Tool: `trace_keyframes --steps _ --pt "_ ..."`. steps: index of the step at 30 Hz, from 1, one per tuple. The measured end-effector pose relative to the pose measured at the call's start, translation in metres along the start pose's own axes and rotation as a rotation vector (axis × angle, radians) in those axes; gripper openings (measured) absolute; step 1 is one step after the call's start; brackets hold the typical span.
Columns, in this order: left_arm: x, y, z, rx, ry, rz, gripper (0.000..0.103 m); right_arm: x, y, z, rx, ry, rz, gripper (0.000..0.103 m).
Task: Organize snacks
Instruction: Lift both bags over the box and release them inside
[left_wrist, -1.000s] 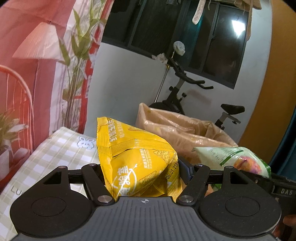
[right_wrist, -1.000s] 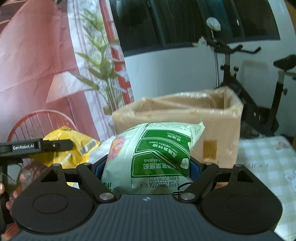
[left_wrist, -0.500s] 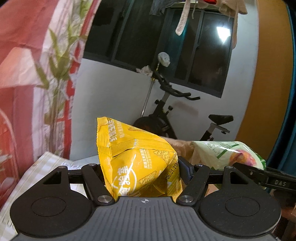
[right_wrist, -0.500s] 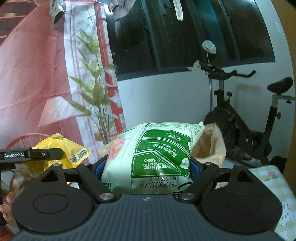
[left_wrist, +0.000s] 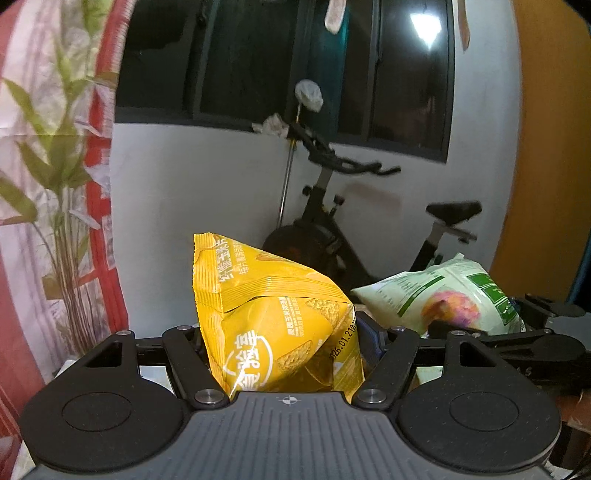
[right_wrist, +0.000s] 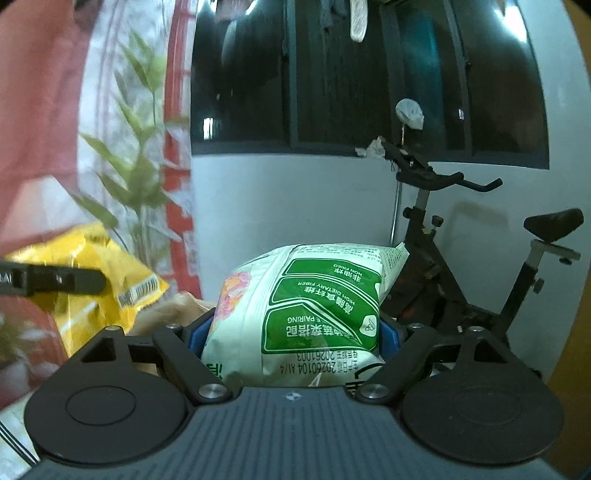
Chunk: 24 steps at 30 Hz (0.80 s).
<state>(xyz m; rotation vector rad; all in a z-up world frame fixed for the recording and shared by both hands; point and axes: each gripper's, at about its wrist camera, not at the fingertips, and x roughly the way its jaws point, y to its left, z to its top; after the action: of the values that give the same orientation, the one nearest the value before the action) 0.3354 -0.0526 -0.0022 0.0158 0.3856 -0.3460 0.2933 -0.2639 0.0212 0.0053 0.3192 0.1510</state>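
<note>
My left gripper (left_wrist: 280, 332) is shut on a yellow snack bag (left_wrist: 269, 314) and holds it up in the air. My right gripper (right_wrist: 295, 332) is shut on a pale green snack bag (right_wrist: 306, 306), also raised. In the left wrist view the green bag (left_wrist: 447, 299) and the right gripper show at the right. In the right wrist view the yellow bag (right_wrist: 99, 273) and a left finger (right_wrist: 55, 280) show at the left. A sliver of the brown cardboard box (right_wrist: 177, 306) shows low between the bags.
An exercise bike (right_wrist: 461, 266) stands against the white wall behind; it also shows in the left wrist view (left_wrist: 351, 221). A dark window (left_wrist: 295, 62) is above it. A red and white curtain with a plant print (left_wrist: 55, 166) hangs at the left.
Both grippers have risen with their bags and tilted upward. The cardboard box and the checked tablecloth have dropped almost out of both views.
</note>
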Motion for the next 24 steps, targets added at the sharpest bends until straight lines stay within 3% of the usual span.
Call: trace_keyframes --steps 6,12,16,24 --pt "0.037 -0.001 -0.003 0.041 0.076 0.022 0.076 0.042 -0.002 -0.014 -0.022 0.092 0.000 0.084" --pt "0.056 0.004 -0.007 0.025 0.125 0.021 0.092 0.057 -0.010 -0.027 0.011 0.169 0.006 0.087" --pt "0.054 0.008 -0.009 0.010 0.136 0.020 0.092 0.050 -0.018 -0.024 0.066 0.154 0.017 0.095" --pt "0.019 0.014 -0.008 -0.021 0.115 0.022 0.092 0.029 -0.014 -0.021 0.069 0.162 0.032 0.095"
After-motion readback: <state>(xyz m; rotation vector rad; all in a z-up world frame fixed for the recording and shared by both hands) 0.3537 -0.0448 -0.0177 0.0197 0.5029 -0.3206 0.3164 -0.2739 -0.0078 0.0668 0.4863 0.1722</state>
